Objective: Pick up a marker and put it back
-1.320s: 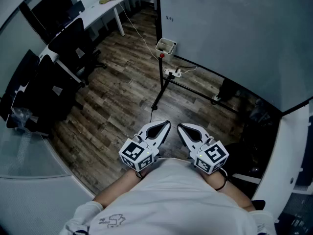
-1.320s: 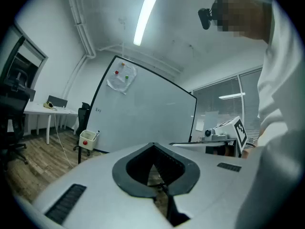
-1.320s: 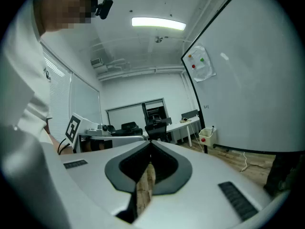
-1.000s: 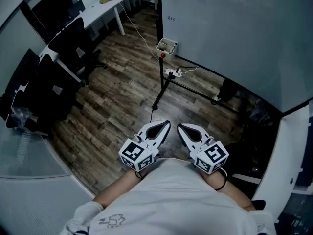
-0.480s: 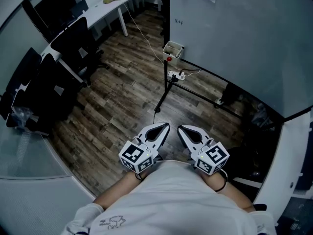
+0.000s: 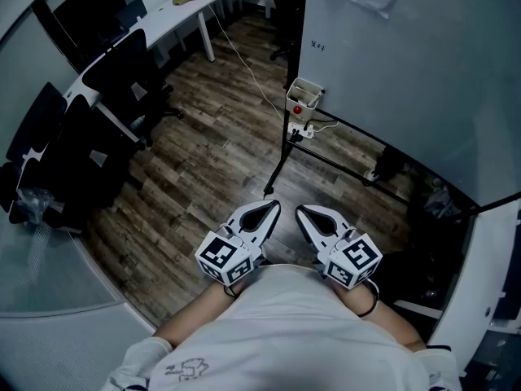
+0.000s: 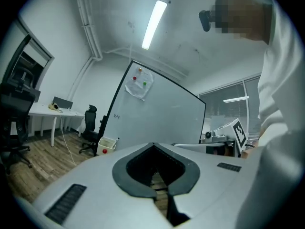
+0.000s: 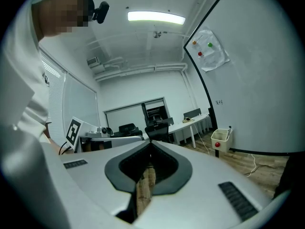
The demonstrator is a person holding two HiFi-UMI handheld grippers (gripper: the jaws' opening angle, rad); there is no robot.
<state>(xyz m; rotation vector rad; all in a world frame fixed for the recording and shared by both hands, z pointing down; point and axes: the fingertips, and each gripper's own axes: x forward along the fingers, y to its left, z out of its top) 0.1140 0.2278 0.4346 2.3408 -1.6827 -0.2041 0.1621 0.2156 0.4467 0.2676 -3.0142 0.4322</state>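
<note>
Low on the left leg of the whiteboard [image 6: 407,72] hangs a small white bin [image 6: 304,96] with a red ball [image 6: 298,110] on its front. In the right gripper view a dark marker [image 8: 229,128] stands up from the bin [image 8: 220,138]; the left gripper view shows the bin [image 7: 108,142] small and far off. Both grippers are held close to the person's chest, well short of the bin. My left gripper [image 6: 275,206] [image 7: 153,145] is shut and holds nothing. My right gripper [image 6: 299,210] [image 8: 150,143] is likewise shut and bare.
Black office chairs [image 6: 122,63] stand along a white desk [image 6: 175,10] at the left. A power strip with cables [image 6: 303,129] lies on the wood floor by the whiteboard stand. A glass tabletop [image 6: 41,275] is at the near left. A plastic bag [image 7: 139,84] hangs on the board.
The head view has shifted: the whiteboard and its bin now sit further right and lower in the frame. Both grippers stay shut at the chest.
</note>
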